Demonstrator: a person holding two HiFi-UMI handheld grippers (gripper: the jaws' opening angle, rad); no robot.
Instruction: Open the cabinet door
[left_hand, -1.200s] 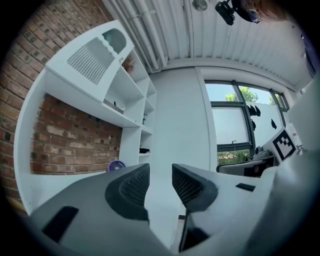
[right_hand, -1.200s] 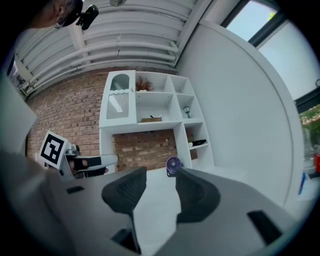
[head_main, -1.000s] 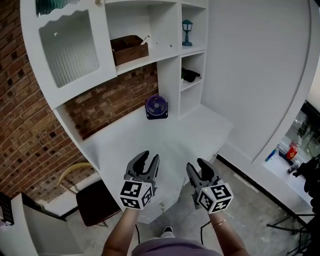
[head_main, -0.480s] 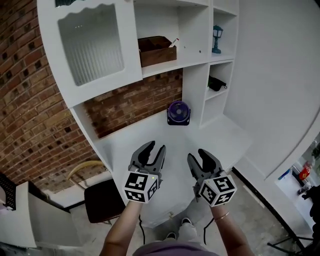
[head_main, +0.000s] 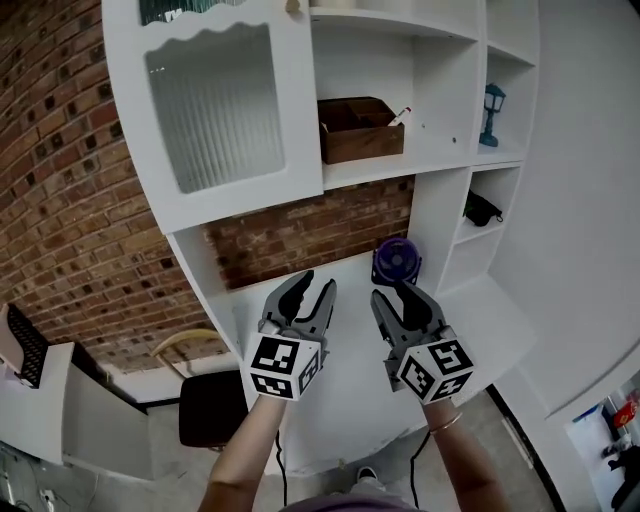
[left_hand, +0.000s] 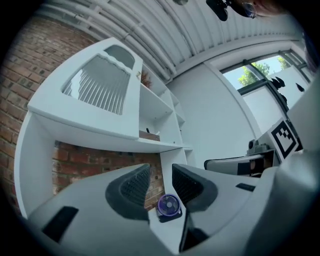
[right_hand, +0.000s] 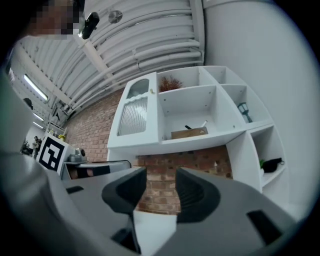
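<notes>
Task status: not begun, judging by the scene; cabinet door shut, flush with the front of the white shelf unit.
Done so far: nothing visible beyond both tools raised toward the unit.
Outstanding: reach to the door, purchase on its free edge or knob, swing outward.
Door location: upper left bay of the unit, above the brick-backed recess, well above and left of both grippers; open shelves immediately to its right.
Door appearance: white frame with a scalloped upper edge around a ribbed, translucent pane; contents behind not readable.
Knob: small pale knob at the door's upper right corner, at the top edge of the head view; likely the grip point, hinges therefore probably on the left, not confirmed.
Left gripper: jaws spread, nothing held; only a distant purple fan seen through the gap.
Right gripper: jaws parted, nothing held; brick back wall and white desk surface seen between them.
Gripper position: side by side over the desk surface, apart from each other, neither touching the unit.
Other items: wooden box on the shelf beside the door, blue lantern further right, chair under the desk.
Risk noted: small knob, high reach; slip off the knob plausible.
</notes>
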